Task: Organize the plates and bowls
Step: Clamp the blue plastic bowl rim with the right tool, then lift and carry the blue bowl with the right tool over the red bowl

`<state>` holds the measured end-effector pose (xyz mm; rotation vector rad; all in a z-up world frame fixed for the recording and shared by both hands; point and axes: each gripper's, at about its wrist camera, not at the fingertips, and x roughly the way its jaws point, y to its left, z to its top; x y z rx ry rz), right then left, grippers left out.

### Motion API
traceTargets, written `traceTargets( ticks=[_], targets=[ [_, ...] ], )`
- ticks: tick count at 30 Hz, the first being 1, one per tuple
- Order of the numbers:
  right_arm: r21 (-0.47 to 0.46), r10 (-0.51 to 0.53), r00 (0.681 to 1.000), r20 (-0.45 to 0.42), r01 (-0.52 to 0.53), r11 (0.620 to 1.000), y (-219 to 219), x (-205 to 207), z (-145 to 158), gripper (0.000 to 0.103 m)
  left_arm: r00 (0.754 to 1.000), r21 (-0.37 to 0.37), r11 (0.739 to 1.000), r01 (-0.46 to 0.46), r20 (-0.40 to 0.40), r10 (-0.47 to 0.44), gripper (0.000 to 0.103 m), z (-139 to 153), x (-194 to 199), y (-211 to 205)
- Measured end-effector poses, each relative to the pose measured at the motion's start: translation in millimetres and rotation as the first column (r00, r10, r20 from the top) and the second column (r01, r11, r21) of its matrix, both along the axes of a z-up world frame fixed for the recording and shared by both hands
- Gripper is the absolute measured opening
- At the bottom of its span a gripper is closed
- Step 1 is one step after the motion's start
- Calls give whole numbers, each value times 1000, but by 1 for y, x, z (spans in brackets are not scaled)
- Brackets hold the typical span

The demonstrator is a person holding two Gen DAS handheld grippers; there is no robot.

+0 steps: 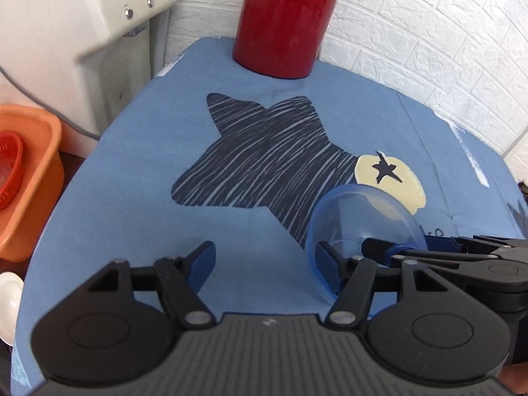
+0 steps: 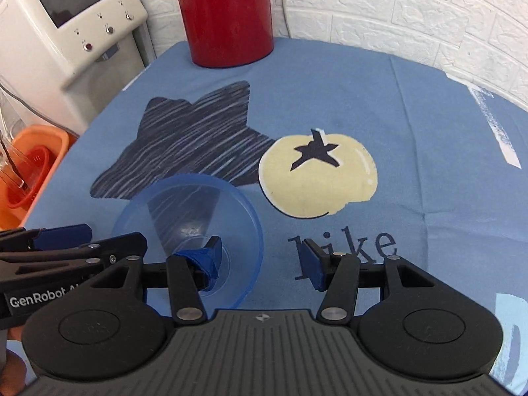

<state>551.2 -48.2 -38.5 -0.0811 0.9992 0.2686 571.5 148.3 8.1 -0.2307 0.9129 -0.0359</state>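
Observation:
A translucent blue bowl point(image 1: 356, 217) point(image 2: 188, 221) sits tilted on the blue tablecloth point(image 1: 250, 231), between the two grippers. In the left wrist view my left gripper point(image 1: 265, 260) is open; its right finger shows through the bowl's rim and its left finger stands over bare cloth. In the right wrist view my right gripper point(image 2: 262, 260) is open wide, with its left finger reaching into the bowl's bottom and its right finger over the printed word. Each gripper also shows in the other's view: the right gripper point(image 1: 406, 244) from the right, the left gripper point(image 2: 115, 236) from the left.
A tall red jug point(image 1: 283, 23) point(image 2: 227, 13) stands at the table's far edge by the white brick wall. A white appliance point(image 2: 72, 23) stands at the left. Below it, an orange basin point(image 1: 29, 181) holds a red basket. A white dish point(image 1: 8, 303) peeks in lower left.

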Motion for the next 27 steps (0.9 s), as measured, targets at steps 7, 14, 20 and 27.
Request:
traceTargets(
  ticks=[7,14,20,27],
  targets=[
    [-3,42,996,78,-41,999,-4,-6,-4,43,1000,27,1000,0,18,-1,66,-6,3,-4],
    [14,23,999,37,-24,1000,-6,-3,2,43,1000,14,1000,-11,12,11,66,-6,2,-4],
    [133,5,1000,28,-8,991,-16,-5,0,35,1000,-38,999,-11,8,11,66,-5,3,-2],
    [115,109,992,57,-115,987,-3,-16,-1,7,999,-108,994,27,-19,-29,8,-7,3,-10]
  ],
)
